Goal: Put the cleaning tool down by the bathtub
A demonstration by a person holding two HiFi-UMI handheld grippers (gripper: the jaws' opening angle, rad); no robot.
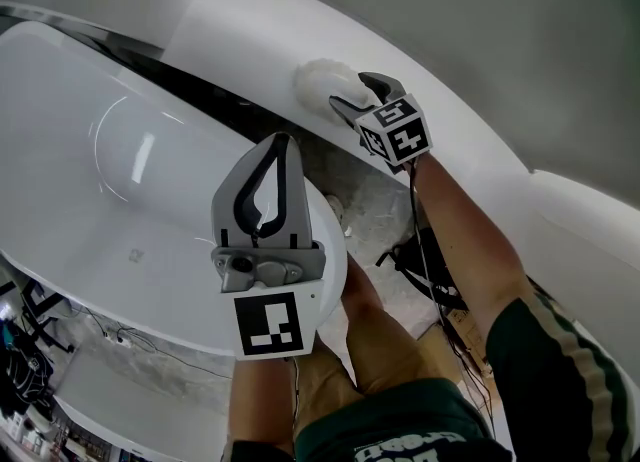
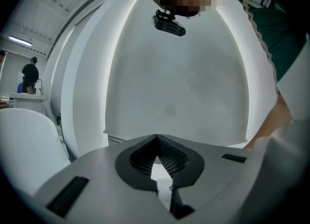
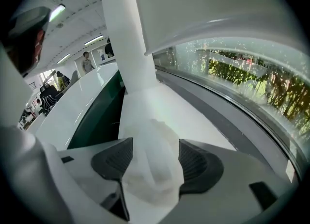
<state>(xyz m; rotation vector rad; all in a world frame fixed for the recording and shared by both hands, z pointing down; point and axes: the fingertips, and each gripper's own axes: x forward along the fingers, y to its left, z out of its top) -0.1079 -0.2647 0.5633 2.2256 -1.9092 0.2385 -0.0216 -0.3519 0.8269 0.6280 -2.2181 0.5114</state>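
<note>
Head view: a white bathtub (image 1: 100,170) is seen at the left. The left gripper (image 1: 282,139) is held over the tub's near rim, its jaw tips brought together with nothing between them. The right gripper (image 1: 352,93) is held at the white ledge (image 1: 230,30) behind the tub. The white, fluffy cleaning tool (image 1: 318,82) lies on that ledge, just in front of the right jaws.

Left gripper view: the left gripper (image 2: 156,138) is shown closed, tips meeting, empty. Only white surfaces are faced.

Right gripper view: the right gripper (image 3: 155,143) is shown with jaws spread wide. The cleaning tool (image 3: 154,172) is seen between the pads, resting on the ledge (image 3: 184,116) and not squeezed. A white pillar (image 3: 121,24) is seen beyond it.
</note>
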